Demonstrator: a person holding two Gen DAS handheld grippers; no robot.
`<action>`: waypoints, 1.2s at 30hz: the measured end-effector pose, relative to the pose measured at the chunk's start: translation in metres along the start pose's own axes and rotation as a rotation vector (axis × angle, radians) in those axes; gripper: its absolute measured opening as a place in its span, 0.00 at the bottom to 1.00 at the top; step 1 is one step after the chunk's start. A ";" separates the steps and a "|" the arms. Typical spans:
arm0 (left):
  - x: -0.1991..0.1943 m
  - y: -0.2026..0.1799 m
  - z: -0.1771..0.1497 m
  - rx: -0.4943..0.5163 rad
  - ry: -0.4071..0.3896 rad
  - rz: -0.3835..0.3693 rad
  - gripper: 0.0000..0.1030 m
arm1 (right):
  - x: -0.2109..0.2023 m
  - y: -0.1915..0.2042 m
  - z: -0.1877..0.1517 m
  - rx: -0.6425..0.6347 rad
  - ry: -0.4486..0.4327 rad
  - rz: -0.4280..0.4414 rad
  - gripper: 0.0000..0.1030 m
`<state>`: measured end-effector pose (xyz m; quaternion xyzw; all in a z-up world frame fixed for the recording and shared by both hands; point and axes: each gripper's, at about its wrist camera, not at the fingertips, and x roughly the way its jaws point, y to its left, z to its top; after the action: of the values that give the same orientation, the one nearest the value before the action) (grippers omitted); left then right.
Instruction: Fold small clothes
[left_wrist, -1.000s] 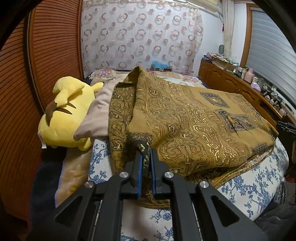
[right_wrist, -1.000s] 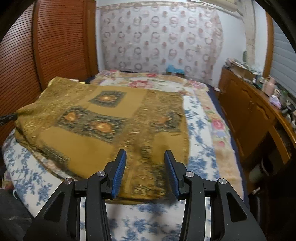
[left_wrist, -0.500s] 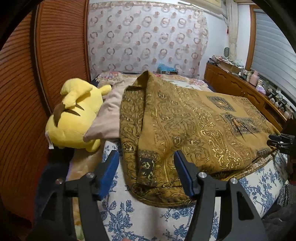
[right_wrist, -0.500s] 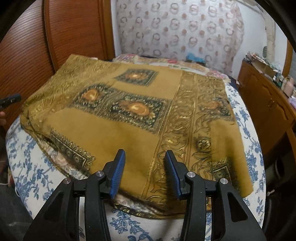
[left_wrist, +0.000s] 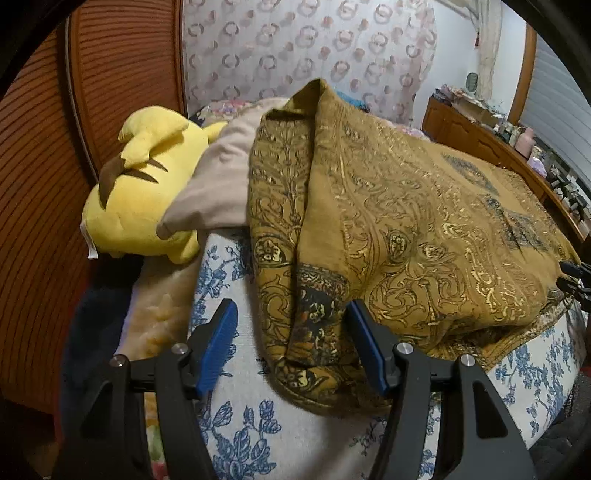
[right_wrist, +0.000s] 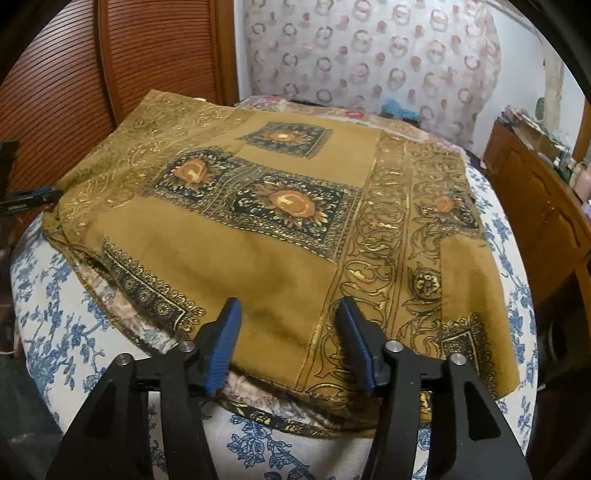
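Note:
A mustard-gold patterned cloth (left_wrist: 406, 221) lies folded on the bed, with its near left corner bunched in a fold. My left gripper (left_wrist: 291, 343) is open and empty, its blue pads to either side of that corner, just in front of it. In the right wrist view the same cloth (right_wrist: 280, 229) lies spread flat with dark floral squares. My right gripper (right_wrist: 288, 339) is open and empty, hovering at the cloth's near edge. The left gripper's tip (right_wrist: 29, 197) shows at the cloth's far left.
A blue-and-white floral bedsheet (left_wrist: 258, 424) covers the bed. A yellow plush toy (left_wrist: 144, 192) and a beige pillow (left_wrist: 218, 184) lie left of the cloth. Wooden slatted panels (left_wrist: 55, 166) stand on the left, a wooden dresser (right_wrist: 546, 206) on the right.
My left gripper has opened and let go of the cloth's corner, which now lies on the bed. My right gripper, open throughout, has moved in close over the cloth's near edge.

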<state>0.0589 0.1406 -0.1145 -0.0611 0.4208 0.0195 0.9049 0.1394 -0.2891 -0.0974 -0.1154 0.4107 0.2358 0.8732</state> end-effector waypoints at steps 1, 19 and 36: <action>0.000 -0.001 0.000 0.008 -0.006 0.008 0.60 | 0.001 0.001 0.000 -0.007 0.002 0.000 0.60; -0.004 0.001 -0.002 -0.008 -0.023 -0.068 0.62 | 0.002 0.004 0.001 -0.016 0.005 0.002 0.64; -0.016 -0.003 0.003 -0.035 -0.081 -0.150 0.06 | 0.002 0.003 0.001 -0.016 0.004 0.002 0.64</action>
<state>0.0514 0.1379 -0.1003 -0.1076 0.3777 -0.0386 0.9188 0.1393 -0.2852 -0.0985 -0.1223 0.4110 0.2397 0.8710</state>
